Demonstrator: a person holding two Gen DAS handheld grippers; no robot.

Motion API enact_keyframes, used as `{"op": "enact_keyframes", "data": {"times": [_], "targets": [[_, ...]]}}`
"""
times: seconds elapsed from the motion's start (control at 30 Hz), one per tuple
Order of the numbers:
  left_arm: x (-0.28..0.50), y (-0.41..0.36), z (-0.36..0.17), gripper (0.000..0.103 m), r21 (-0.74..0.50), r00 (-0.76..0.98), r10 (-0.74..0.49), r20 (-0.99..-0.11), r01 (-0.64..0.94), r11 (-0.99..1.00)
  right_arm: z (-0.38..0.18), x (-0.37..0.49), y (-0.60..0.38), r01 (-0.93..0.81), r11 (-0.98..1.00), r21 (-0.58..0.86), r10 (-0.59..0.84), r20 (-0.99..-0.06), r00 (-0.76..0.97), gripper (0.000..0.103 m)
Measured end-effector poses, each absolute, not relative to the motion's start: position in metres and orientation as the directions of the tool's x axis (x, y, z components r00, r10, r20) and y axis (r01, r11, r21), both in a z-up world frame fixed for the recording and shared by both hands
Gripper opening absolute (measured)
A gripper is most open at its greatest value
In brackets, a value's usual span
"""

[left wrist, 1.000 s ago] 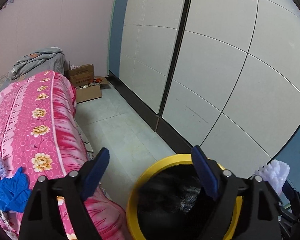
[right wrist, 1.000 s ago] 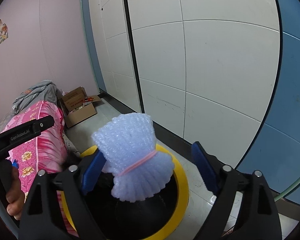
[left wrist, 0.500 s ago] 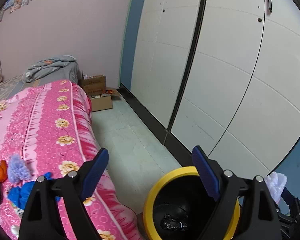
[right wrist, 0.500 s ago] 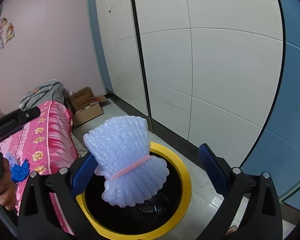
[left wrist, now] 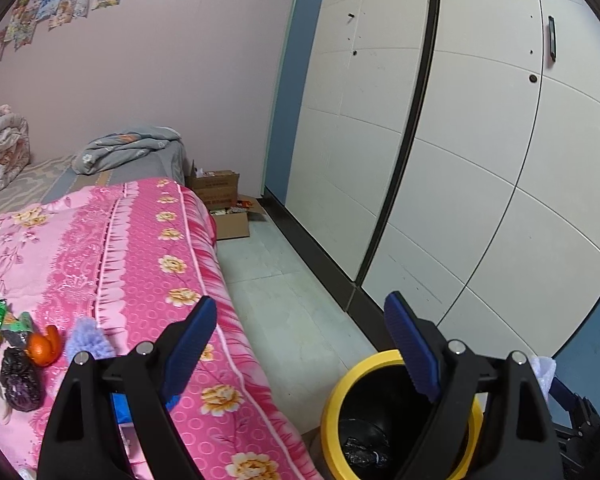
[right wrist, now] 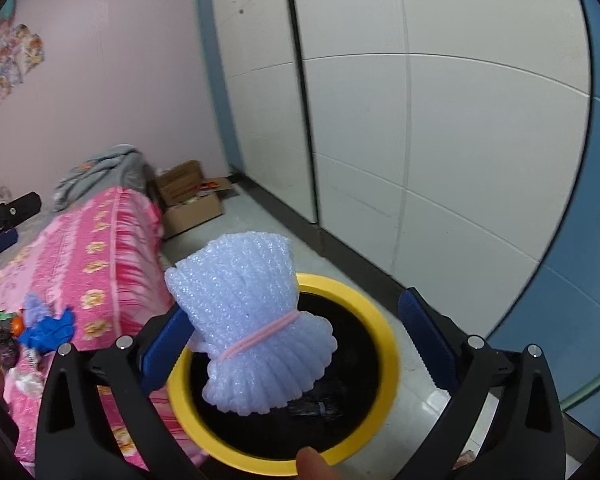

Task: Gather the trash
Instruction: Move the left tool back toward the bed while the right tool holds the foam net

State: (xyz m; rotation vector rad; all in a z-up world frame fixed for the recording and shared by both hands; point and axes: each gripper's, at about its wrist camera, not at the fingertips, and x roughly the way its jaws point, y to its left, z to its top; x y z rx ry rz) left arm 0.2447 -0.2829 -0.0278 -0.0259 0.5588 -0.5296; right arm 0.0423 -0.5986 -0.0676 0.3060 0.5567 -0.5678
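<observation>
Foam netting (right wrist: pixel 256 320) over yellow bin (right wrist: pixel 384 320), right hand-held gripper (right wrist: pixel 296 344) just spread, carton print (left wrist: pixel 216 190) unreadable

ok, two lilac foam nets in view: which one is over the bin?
The bigger foam net tied with a pink band, between the right gripper fingers above the yellow-rimmed bin. The smaller foam net lies on the pink bedspread beside an orange item.
</observation>
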Motion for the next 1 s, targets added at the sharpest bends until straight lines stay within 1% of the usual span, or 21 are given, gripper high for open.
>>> {"op": "enact_keyframes", "data": {"times": [0.17,0.33,0.43,0.63,0.77,0.83,1.0], "targets": [[0.242,-0.266,-0.02,0.082,-0.166,0.739,-0.469,-0.484,0.449,0.878,-0.061,0.044,-0.594,0.557,0.821,0.125,-0.406,-0.559,0.723,0.095],[0.24,-0.252,-0.013,0.084,-0.172,0.751,-0.459,-0.475,0.433,0.885,-0.059,0.049,-0.597,0.54,0.824,0.172,-0.347,-0.601,0.72,0.095],[0.237,-0.244,-0.01,0.084,-0.169,0.758,-0.452,-0.47,0.425,0.889,-0.058,0.051,-0.595,0.536,0.824,0.185,-0.331,-0.61,0.72,0.095],[0.235,-0.221,-0.002,0.085,-0.169,0.779,-0.431,-0.455,0.4,0.901,-0.047,0.051,-0.588,0.53,0.829,0.18,-0.342,-0.588,0.733,0.095],[0.234,-0.2,0.003,0.086,-0.191,0.787,-0.424,-0.449,0.379,0.906,-0.044,0.056,-0.585,0.524,0.831,0.188,-0.326,-0.597,0.733,0.095],[0.231,-0.19,0.005,0.086,-0.18,0.798,-0.41,-0.442,0.369,0.912,-0.038,0.056,-0.579,0.523,0.835,0.17,-0.344,-0.579,0.739,0.095],[0.224,-0.156,0.008,0.087,-0.163,0.821,-0.373,-0.431,0.336,0.928,-0.021,0.056,-0.561,0.473,0.861,0.187,-0.312,-0.541,0.781,0.095]]}}
